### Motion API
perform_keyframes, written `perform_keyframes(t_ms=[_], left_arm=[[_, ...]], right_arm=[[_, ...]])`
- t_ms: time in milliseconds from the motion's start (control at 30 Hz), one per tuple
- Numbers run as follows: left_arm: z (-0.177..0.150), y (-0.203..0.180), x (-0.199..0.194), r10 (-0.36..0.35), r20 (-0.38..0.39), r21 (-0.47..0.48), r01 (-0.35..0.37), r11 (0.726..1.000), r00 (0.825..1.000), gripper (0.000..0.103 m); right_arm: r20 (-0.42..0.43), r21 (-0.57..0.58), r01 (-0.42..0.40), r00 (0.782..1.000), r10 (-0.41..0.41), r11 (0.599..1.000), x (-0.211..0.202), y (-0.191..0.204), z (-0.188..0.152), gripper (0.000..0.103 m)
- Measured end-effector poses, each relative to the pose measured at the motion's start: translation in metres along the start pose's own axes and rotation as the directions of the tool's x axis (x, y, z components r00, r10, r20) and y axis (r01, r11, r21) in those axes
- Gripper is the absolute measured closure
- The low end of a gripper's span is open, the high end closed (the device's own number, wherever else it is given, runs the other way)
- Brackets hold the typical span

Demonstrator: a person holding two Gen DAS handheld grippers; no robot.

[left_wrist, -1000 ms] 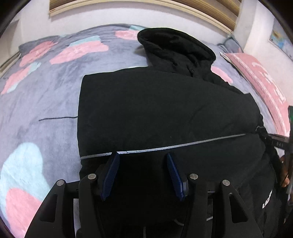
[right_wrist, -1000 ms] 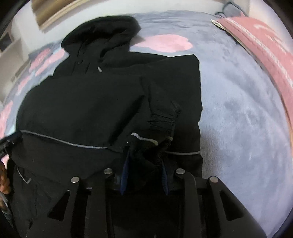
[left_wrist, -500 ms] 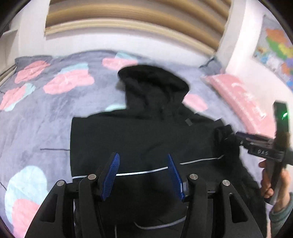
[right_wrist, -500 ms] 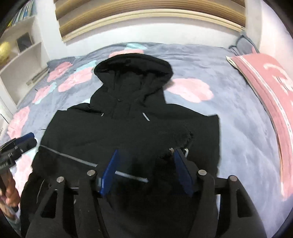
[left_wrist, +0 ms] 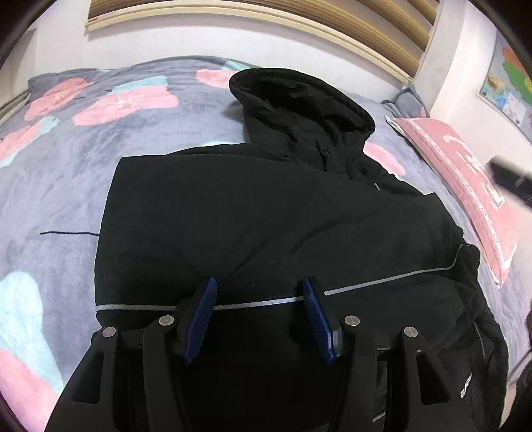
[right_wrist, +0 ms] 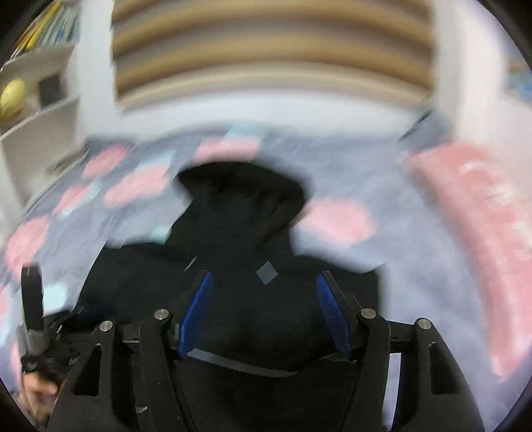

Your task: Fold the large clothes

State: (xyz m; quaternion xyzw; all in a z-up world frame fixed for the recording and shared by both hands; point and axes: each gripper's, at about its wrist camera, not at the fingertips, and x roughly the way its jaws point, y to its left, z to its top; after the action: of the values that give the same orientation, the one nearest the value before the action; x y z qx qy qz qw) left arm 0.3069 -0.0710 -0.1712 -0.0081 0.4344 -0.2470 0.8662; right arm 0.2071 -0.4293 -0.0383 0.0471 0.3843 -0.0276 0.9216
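A black hooded jacket point(left_wrist: 266, 216) lies spread on the bed, hood point(left_wrist: 299, 106) toward the headboard, a grey reflective stripe point(left_wrist: 382, 282) across its lower body. Its right sleeve is folded in over the body, cuff near the right edge point(left_wrist: 465, 252). My left gripper point(left_wrist: 259, 285) hovers open over the stripe with nothing between its blue pads. In the blurred right wrist view, my right gripper point(right_wrist: 262, 279) is open and empty, raised above the jacket point(right_wrist: 239, 232) below the hood. Part of the right gripper point(left_wrist: 512, 181) shows blurred at the left wrist view's right edge.
The bed carries a grey blanket point(left_wrist: 66, 182) with pink and teal flowers. A pink pillow point(left_wrist: 465, 172) lies along the right side. A striped headboard point(left_wrist: 266, 20) backs the bed. White shelves point(right_wrist: 40, 99) stand at left. A hand holds the left gripper point(right_wrist: 33, 315).
My right gripper let go of the sleeve cuff, opened, and rose away from the jacket. The left gripper pulled back, then came closer over the jacket again, staying open.
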Motion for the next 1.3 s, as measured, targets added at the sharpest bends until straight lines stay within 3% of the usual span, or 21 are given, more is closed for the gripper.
perform_keyframes(t_ms=[67, 167, 233, 333, 400, 500, 600, 733, 867, 933, 1067, 1200, 1300], left_arm=[[-0.001, 0.0, -0.001, 0.0, 0.0, 0.004, 0.0, 1.0, 1.0, 0.048], [-0.003, -0.002, -0.002, 0.013, 0.002, 0.042, -0.013, 0.999, 1.0, 0.048], [-0.006, -0.006, -0.001, 0.032, 0.0, 0.079, -0.032, 0.996, 0.999, 0.048], [-0.005, -0.009, -0.005, 0.052, -0.005, 0.107, -0.052, 0.993, 0.999, 0.048], [-0.003, -0.007, -0.021, 0.063, -0.001, 0.086, -0.062, 0.994, 0.998, 0.047], [-0.003, -0.006, -0.064, 0.028, 0.049, 0.057, -0.031, 0.998, 0.998, 0.047], [-0.009, -0.005, -0.099, 0.039, 0.069, 0.033, -0.041, 0.999, 0.997, 0.047], [-0.026, 0.006, -0.097, 0.074, 0.046, -0.02, -0.073, 0.997, 0.996, 0.047], [-0.045, 0.024, -0.038, 0.095, -0.071, -0.037, -0.097, 0.995, 0.993, 0.047], [-0.047, 0.025, -0.033, 0.091, -0.064, -0.031, -0.093, 0.995, 0.994, 0.047], [-0.042, 0.021, -0.045, 0.102, -0.048, -0.028, -0.104, 0.994, 0.994, 0.046], [-0.045, 0.012, -0.073, 0.092, -0.008, -0.033, -0.092, 0.995, 0.996, 0.046], [-0.051, 0.007, -0.08, 0.095, 0.016, -0.033, -0.094, 0.995, 0.995, 0.046]], right_arm=[[-0.123, -0.019, -0.013, 0.992, 0.011, 1.0, 0.042, 0.006, -0.012, 0.035], [-0.28, -0.034, 0.026, 0.959, -0.034, 0.999, 0.105, 0.003, -0.044, 0.037], [-0.247, -0.022, 0.006, 0.969, -0.011, 1.0, 0.107, -0.003, -0.058, 0.037], [-0.26, 0.0, 0.005, 0.966, -0.005, 1.0, 0.1, -0.007, -0.055, 0.039], [-0.245, -0.009, 0.02, 0.969, -0.022, 1.0, 0.077, -0.01, -0.049, 0.04], [-0.138, -0.016, -0.01, 0.99, 0.008, 1.0, 0.02, -0.013, -0.042, 0.04], [-0.089, -0.017, 0.001, 0.996, -0.003, 1.0, -0.016, -0.016, -0.049, 0.038], [-0.114, -0.025, 0.024, 0.993, -0.027, 0.999, -0.003, -0.017, -0.066, 0.037], [-0.212, -0.018, 0.072, 0.974, -0.075, 0.997, 0.052, -0.03, -0.105, 0.036], [-0.202, -0.057, 0.069, 0.976, -0.079, 0.996, 0.062, -0.028, -0.114, 0.036], [-0.207, -0.042, 0.074, 0.975, -0.081, 0.996, 0.056, -0.028, -0.109, 0.035], [-0.187, -0.001, 0.012, 0.982, -0.012, 1.0, 0.023, -0.024, -0.108, 0.035], [-0.165, -0.001, -0.002, 0.986, 0.002, 1.0, 0.01, -0.017, -0.118, 0.027]])
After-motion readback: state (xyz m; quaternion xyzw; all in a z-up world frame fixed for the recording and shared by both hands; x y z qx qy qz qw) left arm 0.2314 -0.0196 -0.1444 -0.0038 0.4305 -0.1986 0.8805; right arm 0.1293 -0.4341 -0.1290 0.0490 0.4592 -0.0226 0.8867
